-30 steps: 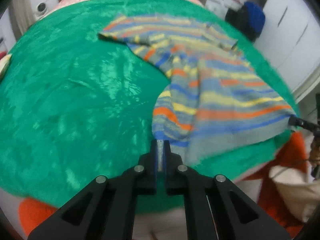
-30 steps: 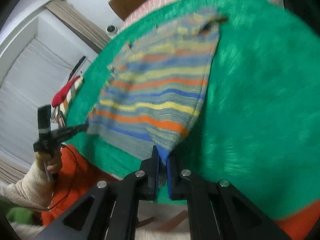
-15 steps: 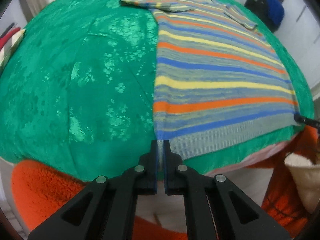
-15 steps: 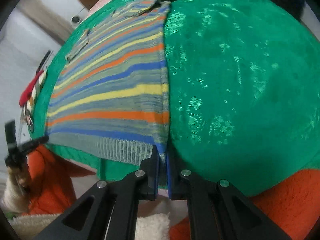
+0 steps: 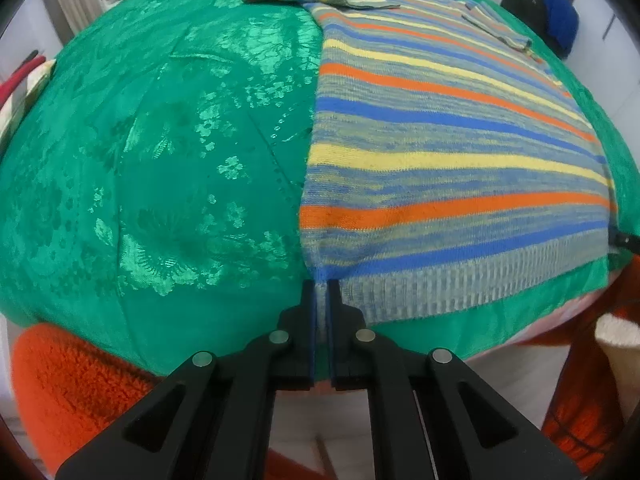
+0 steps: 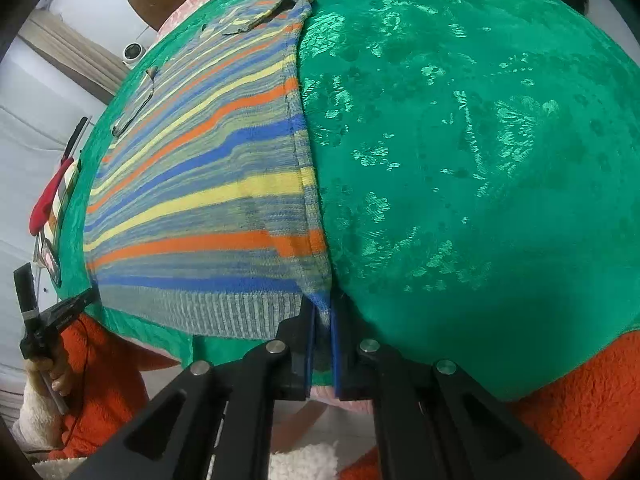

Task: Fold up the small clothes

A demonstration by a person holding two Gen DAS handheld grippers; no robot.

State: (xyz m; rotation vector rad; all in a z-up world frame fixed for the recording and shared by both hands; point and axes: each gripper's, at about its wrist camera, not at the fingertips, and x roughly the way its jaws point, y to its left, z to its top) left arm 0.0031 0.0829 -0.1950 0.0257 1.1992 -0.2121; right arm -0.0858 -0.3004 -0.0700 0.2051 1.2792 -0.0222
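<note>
While a glossy green floral cloth covers the worktop, each claw, left gripper and right gripper, clamps a hem corner of the striped sweater at its near edge.

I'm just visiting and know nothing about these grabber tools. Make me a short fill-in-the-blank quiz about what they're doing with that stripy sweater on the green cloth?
1. The striped sweater lies spread flat on a ______ cloth.
2. The left gripper is shut on the sweater's ribbed ______.
3. The right gripper pinches the other bottom ______ of the sweater.
4. The sweater's widest stripes are blue, yellow and ______.

Missing words: green; hem; corner; orange
</note>
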